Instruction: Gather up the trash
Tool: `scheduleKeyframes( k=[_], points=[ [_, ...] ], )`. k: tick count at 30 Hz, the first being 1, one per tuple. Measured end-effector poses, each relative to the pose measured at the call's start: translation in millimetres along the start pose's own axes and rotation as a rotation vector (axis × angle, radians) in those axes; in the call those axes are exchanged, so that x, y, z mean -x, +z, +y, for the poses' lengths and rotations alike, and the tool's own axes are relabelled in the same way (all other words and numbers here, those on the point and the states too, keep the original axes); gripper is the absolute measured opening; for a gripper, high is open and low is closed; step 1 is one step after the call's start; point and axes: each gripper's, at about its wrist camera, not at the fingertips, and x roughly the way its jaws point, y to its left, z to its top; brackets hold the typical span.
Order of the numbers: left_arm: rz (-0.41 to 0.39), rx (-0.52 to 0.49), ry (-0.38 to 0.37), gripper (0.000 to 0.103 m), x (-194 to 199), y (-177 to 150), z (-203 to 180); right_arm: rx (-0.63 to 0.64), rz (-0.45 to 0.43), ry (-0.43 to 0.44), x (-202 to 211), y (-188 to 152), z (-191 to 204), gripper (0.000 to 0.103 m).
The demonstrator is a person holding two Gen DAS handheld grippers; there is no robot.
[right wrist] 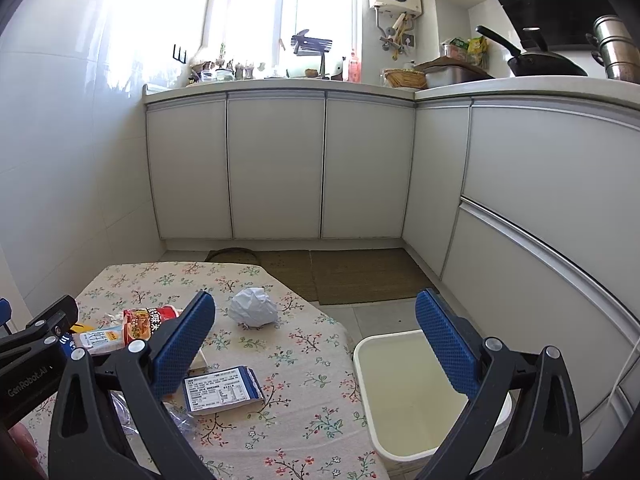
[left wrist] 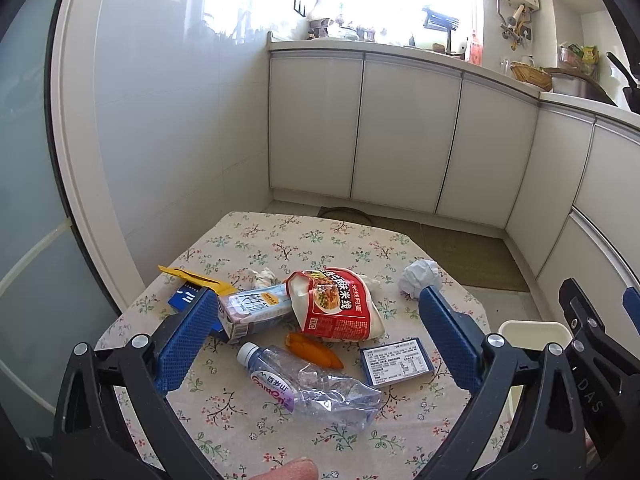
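Plastic bottle (left wrist: 312,388) lies between the left gripper's (left wrist: 316,320) wide-apart jaws, untouched.

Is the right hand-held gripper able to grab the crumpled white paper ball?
Probably yes. The right hand-held gripper is wide open and empty, and the crumpled white paper ball lies alone on the floral tablecloth just ahead, with nothing in between.

Crumpled paper ball (right wrist: 253,306), seemingly cloth tablecloth (right wrist: 312,380)
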Motion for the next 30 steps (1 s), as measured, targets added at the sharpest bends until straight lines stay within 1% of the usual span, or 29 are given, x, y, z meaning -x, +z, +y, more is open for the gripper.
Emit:
scheduleKeyframes(
  k=[19,21,23,30],
  points=[
    [0.012,0.003,0.003,0.096,-4.7,-3.7,5.0,0.013,0.003,0.000,-2.3,-0.7,2.3,0.097],
    [0.018,0.002,0.006,0.096,-5.7,-4.4,5.5,0.008,-0.003,0.001,-1.9,-0.9,2.0,0.097],
    [0.056,-0.006,0.016,0.096,-5.7,-2.1,2.7,0.010,-0.004,0.001,-2.0,-1.1,2.3,0.097],
    [0.084,0.001,0.015,0.096,-8.6,-2.0,2.8,0.006,0.021,0.006,-4.2,-4.0,2.8,0.097]
  ],
)
